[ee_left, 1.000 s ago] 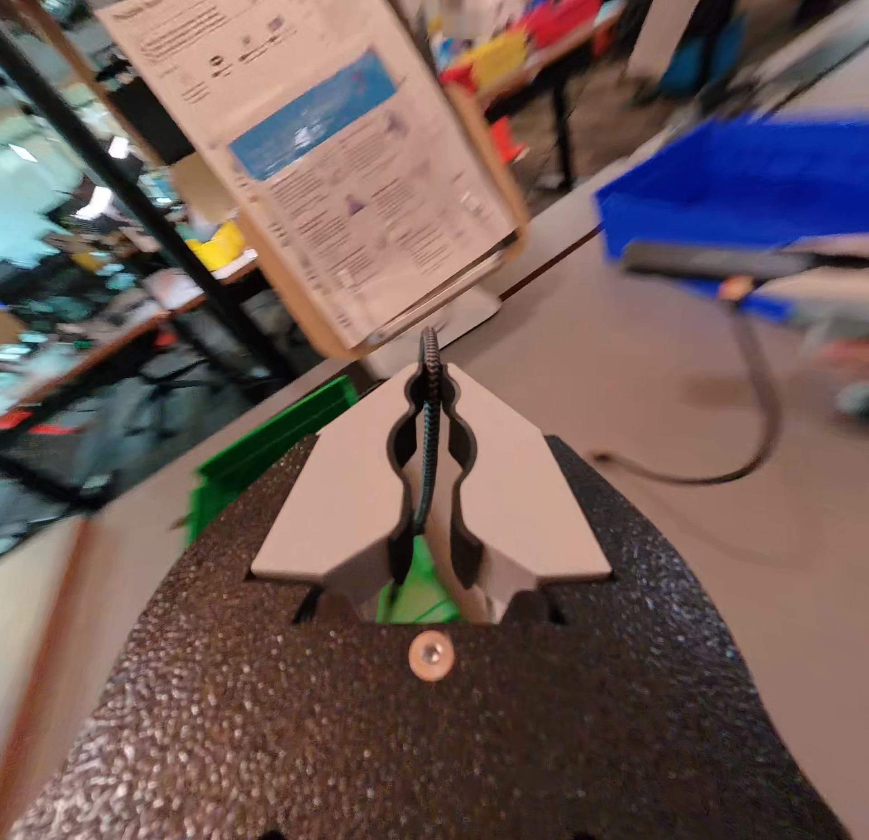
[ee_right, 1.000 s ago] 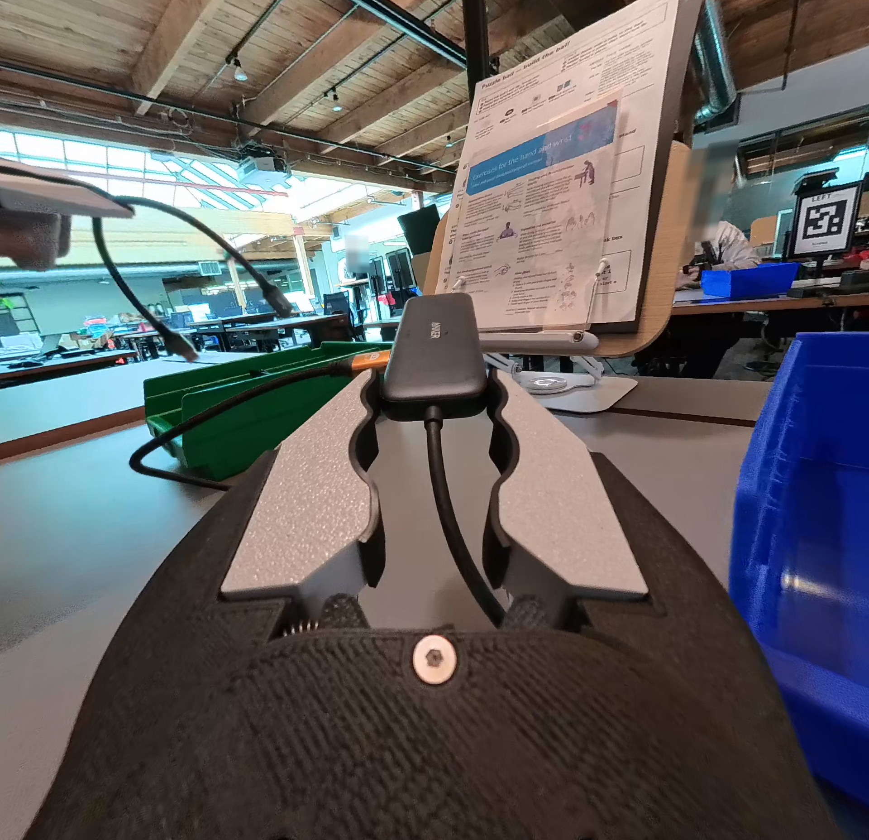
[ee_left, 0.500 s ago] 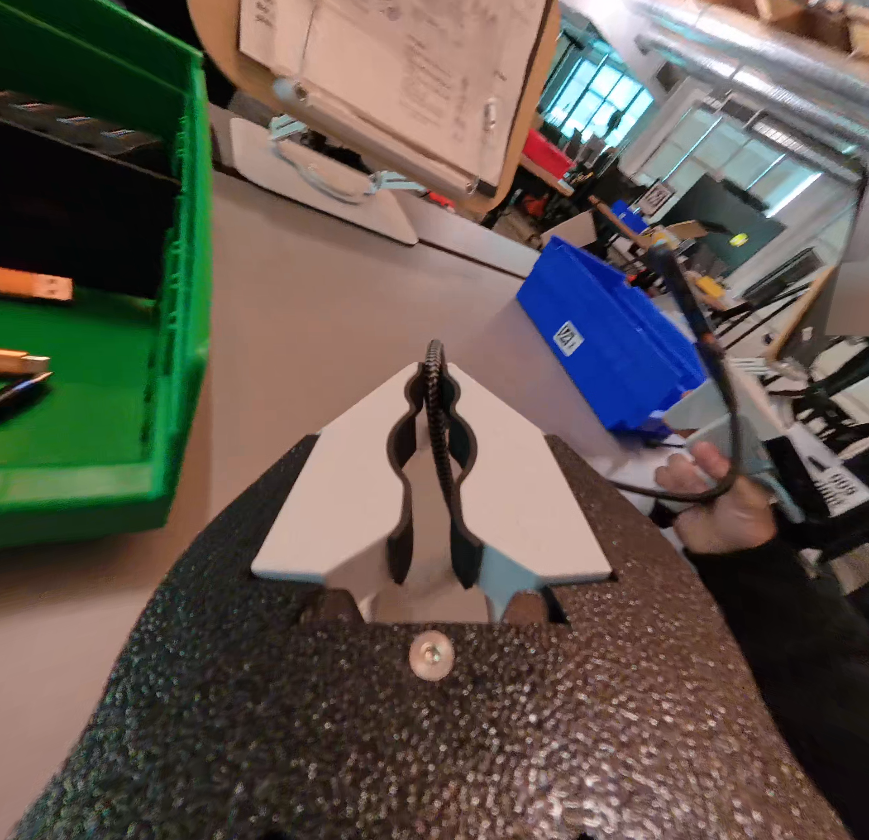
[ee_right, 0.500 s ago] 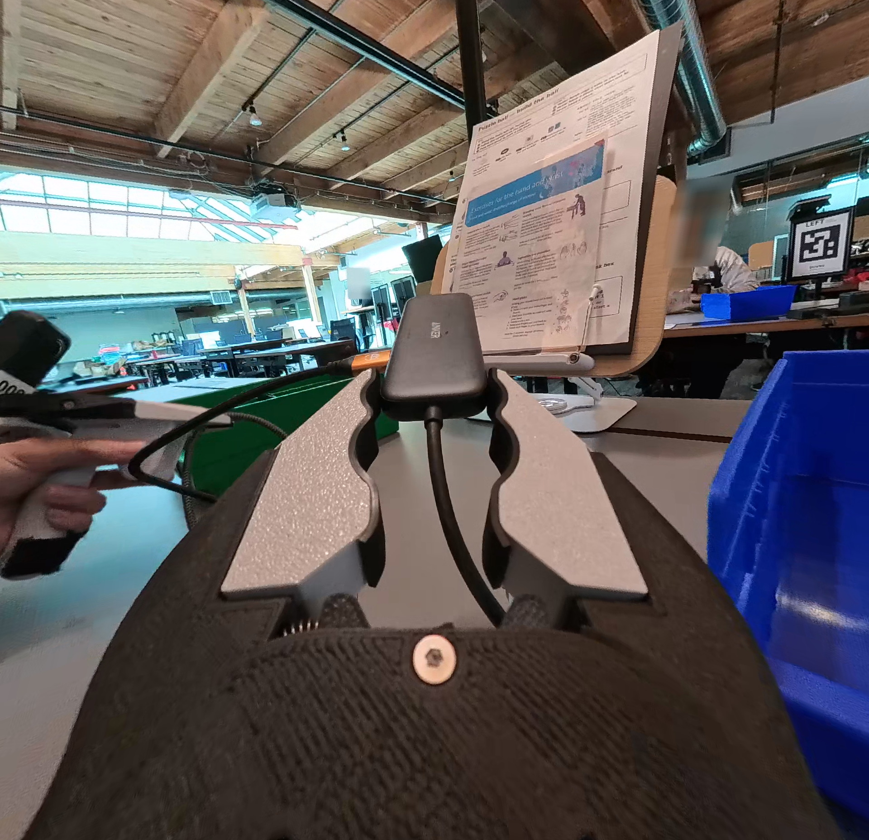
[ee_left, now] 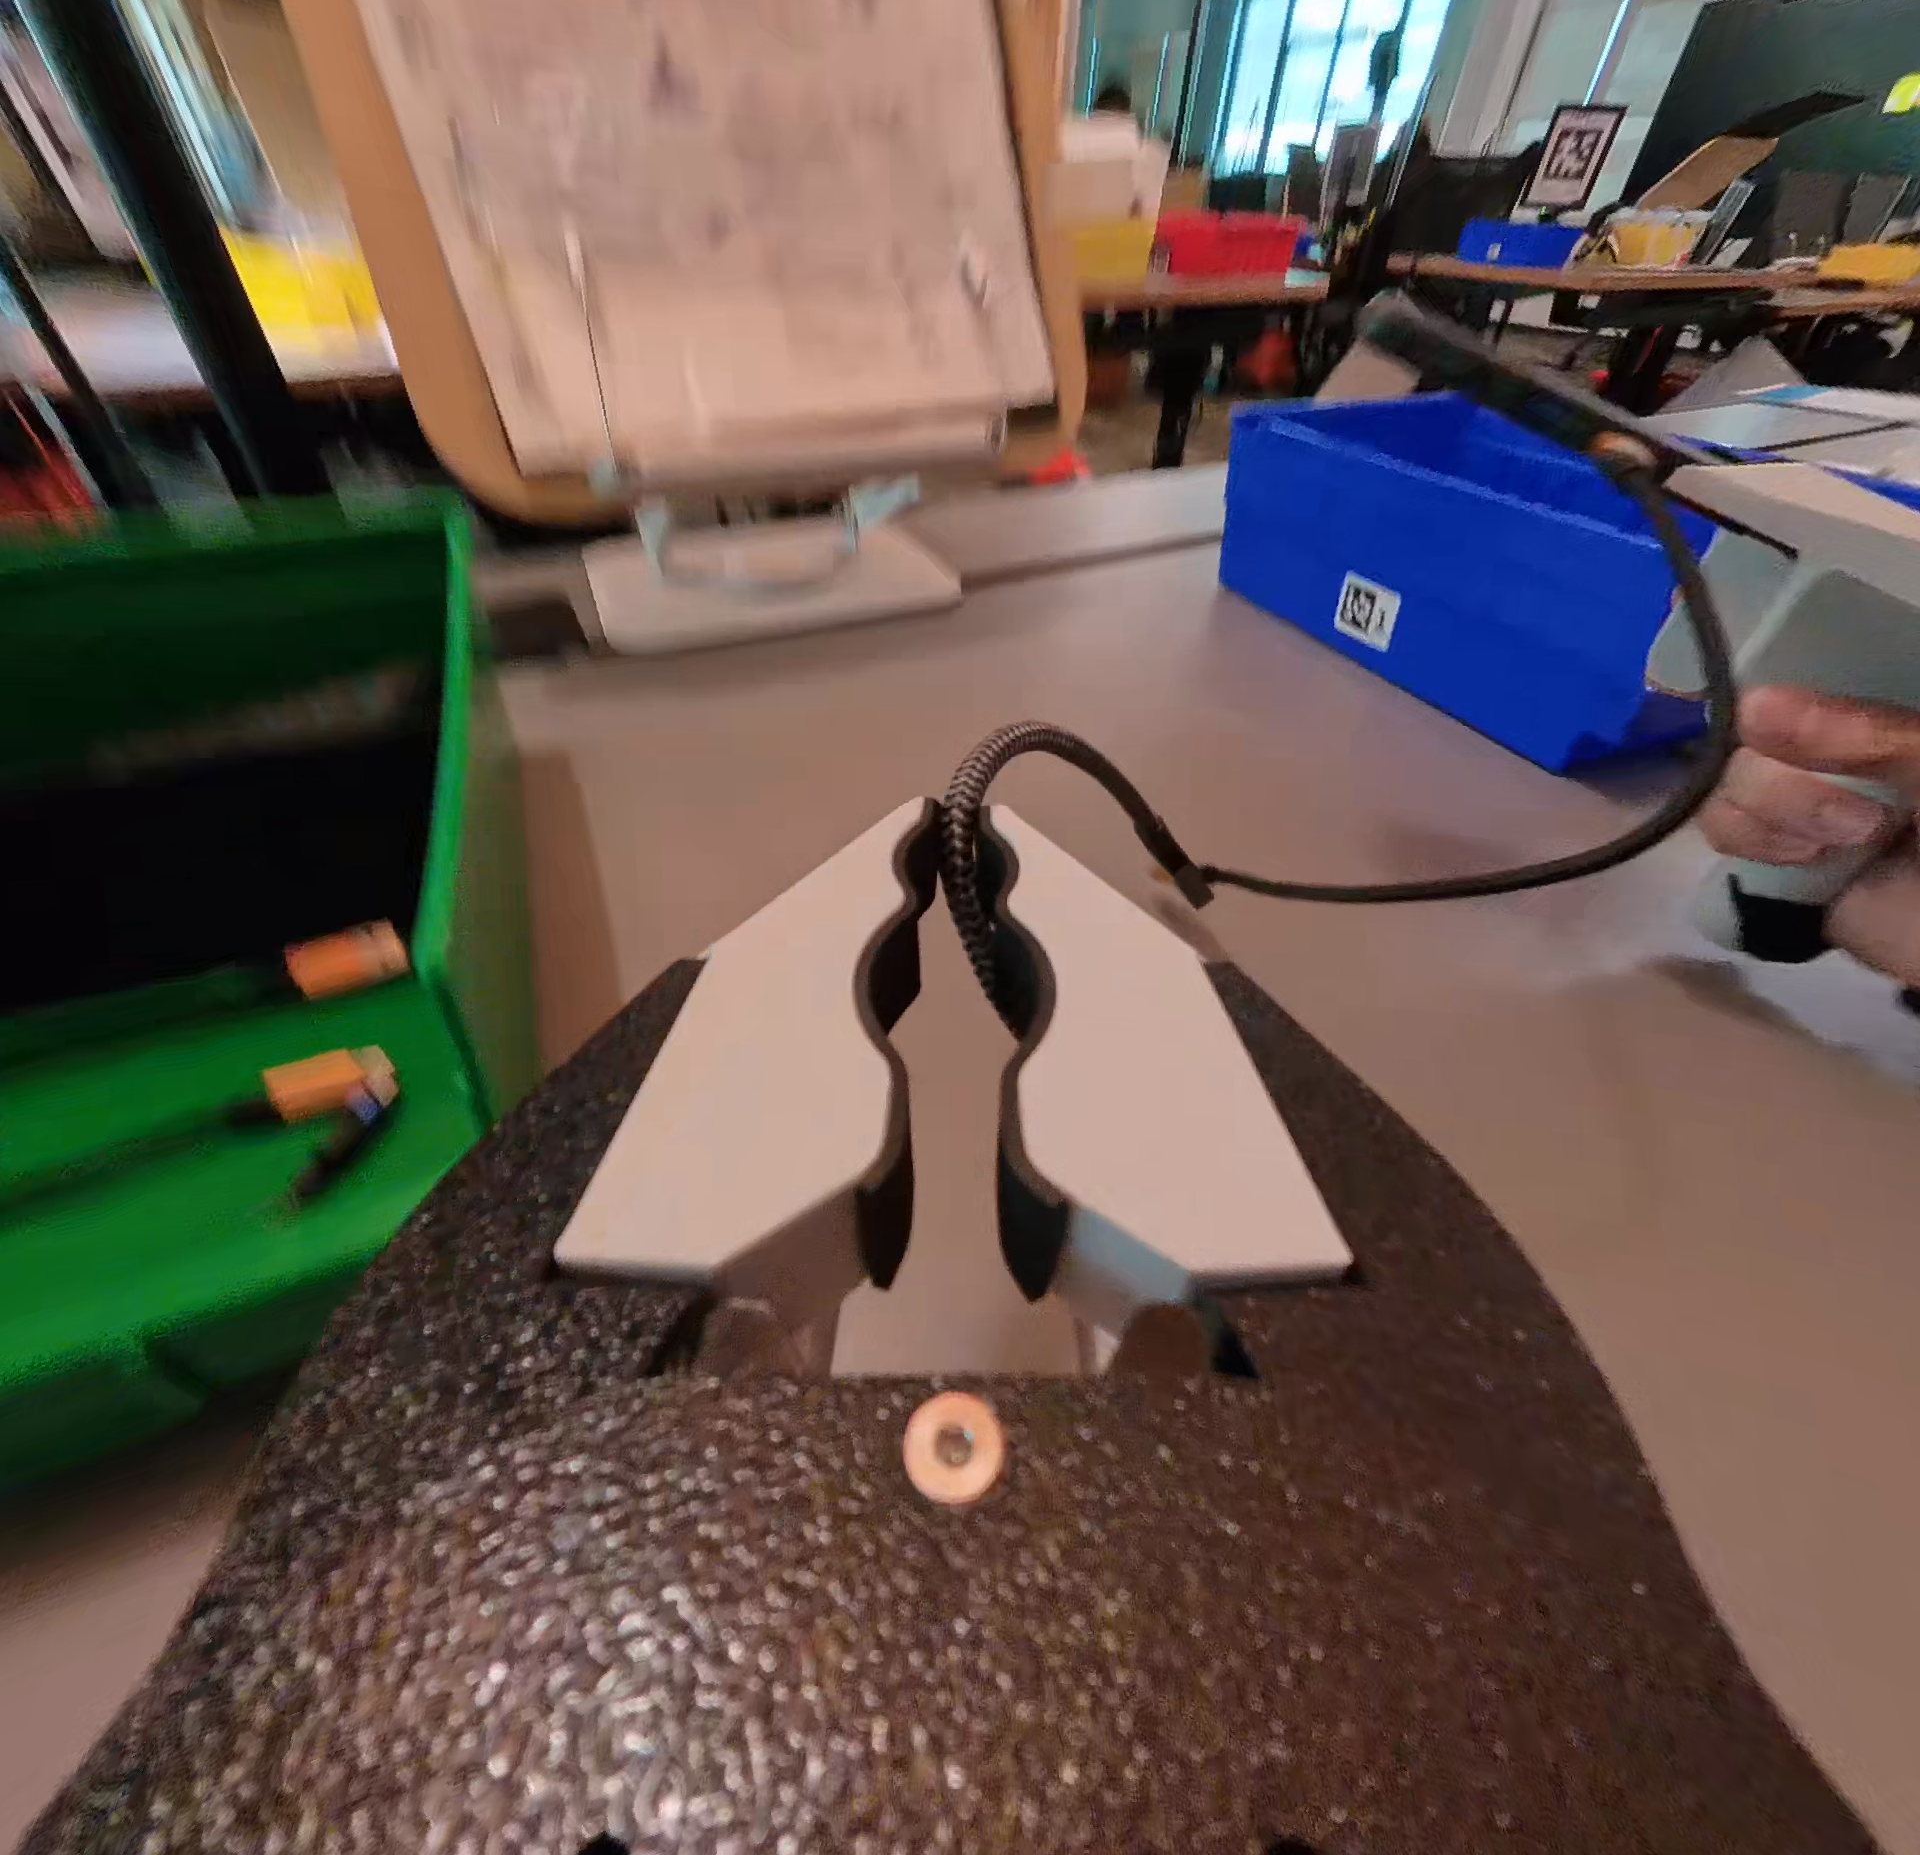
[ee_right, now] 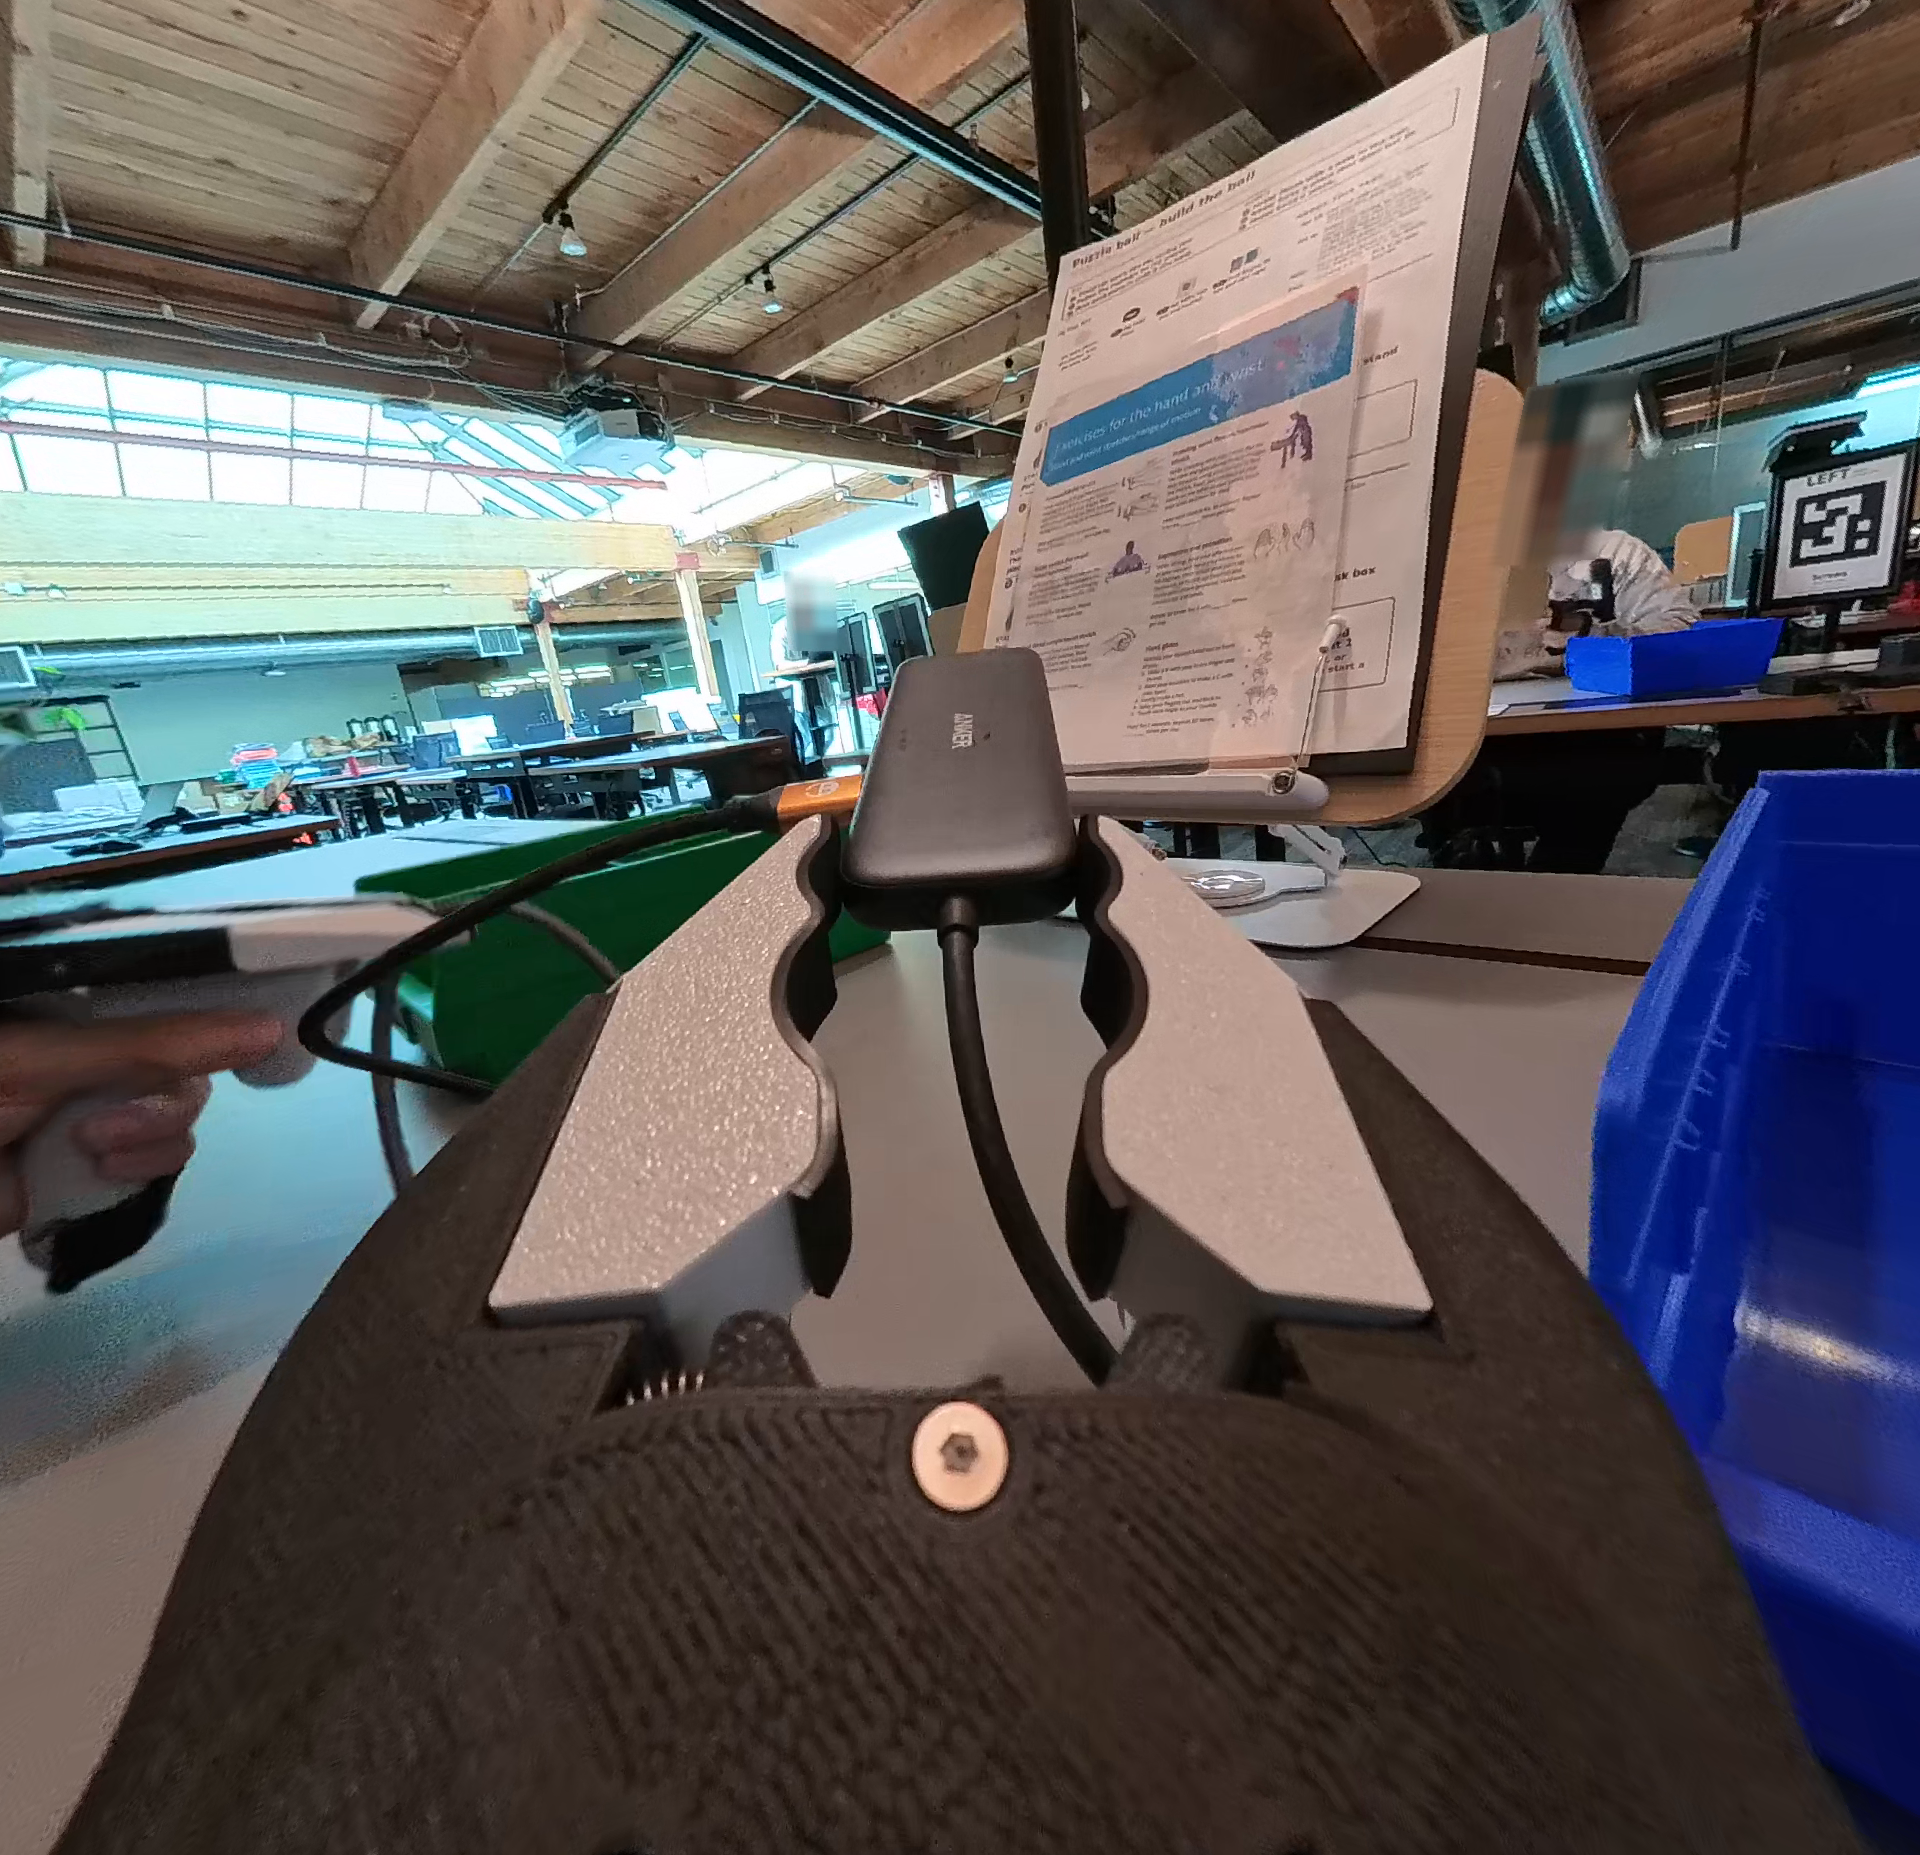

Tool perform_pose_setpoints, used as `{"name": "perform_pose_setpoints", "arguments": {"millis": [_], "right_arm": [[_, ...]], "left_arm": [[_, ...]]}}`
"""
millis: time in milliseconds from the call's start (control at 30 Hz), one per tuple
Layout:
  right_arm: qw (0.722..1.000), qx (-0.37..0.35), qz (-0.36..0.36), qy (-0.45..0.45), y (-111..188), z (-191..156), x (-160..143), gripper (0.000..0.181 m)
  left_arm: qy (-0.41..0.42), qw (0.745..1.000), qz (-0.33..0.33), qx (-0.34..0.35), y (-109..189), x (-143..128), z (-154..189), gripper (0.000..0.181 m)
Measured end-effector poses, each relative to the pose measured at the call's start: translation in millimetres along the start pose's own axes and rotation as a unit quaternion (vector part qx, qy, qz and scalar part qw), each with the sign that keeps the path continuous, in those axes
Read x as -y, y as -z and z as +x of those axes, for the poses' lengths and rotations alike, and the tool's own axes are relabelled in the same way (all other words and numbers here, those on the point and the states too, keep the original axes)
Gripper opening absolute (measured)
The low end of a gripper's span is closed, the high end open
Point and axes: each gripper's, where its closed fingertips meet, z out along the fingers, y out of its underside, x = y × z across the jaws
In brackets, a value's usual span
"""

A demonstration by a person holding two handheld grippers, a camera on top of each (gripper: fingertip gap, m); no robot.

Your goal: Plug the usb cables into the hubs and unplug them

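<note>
My left gripper (ee_left: 958, 813) is shut on a black braided usb cable (ee_left: 1049, 740). The cable arcs right and up to an orange plug (ee_left: 1614, 446) at the dark hub (ee_left: 1475, 361) held by the other gripper. In the right wrist view my right gripper (ee_right: 956, 841) is shut on the dark grey hub (ee_right: 961, 766), held above the table. The orange plug (ee_right: 816, 795) sits in the hub's left side. Its cable (ee_right: 499, 906) loops left toward the left gripper (ee_right: 260, 948). The hub's own lead (ee_right: 977, 1078) hangs down between my fingers.
A green bin (ee_left: 208, 1234) at the left holds loose orange-plug cables (ee_left: 343, 958). A blue bin (ee_left: 1455, 558) stands at the right, close beside the right gripper (ee_right: 1766, 1182). A stand with printed sheets (ee_right: 1226, 558) is at the back of the grey table (ee_left: 1558, 1234).
The left gripper has swung with the cable and come down to table height at the left of the right view. The right gripper still holds the hub in about the same place.
</note>
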Motion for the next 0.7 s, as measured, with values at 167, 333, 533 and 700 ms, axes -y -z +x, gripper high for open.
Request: {"name": "perform_pose_setpoints", "arguments": {"millis": [167,333,533,700], "right_arm": [[1.000,-0.008,0.008,0.002,4,1,10,0.045],[1.000,-0.010,0.007,-0.017,11,1,15,0.045],[1.000,0.005,0.003,-0.011,10,-10,8,0.044],[1.000,0.013,0.001,-0.003,7,-9,4,0.044]], "left_arm": [[-0.305,0.942,0.040,-0.136,12,10,74,0.003],[-0.343,0.893,-0.101,-0.273,30,-63,101,0.004],[-0.194,0.923,-0.210,-0.257,34,-86,79,0.034],[-0.042,0.970,-0.237,-0.036,0,-72,21,0.036]]}}
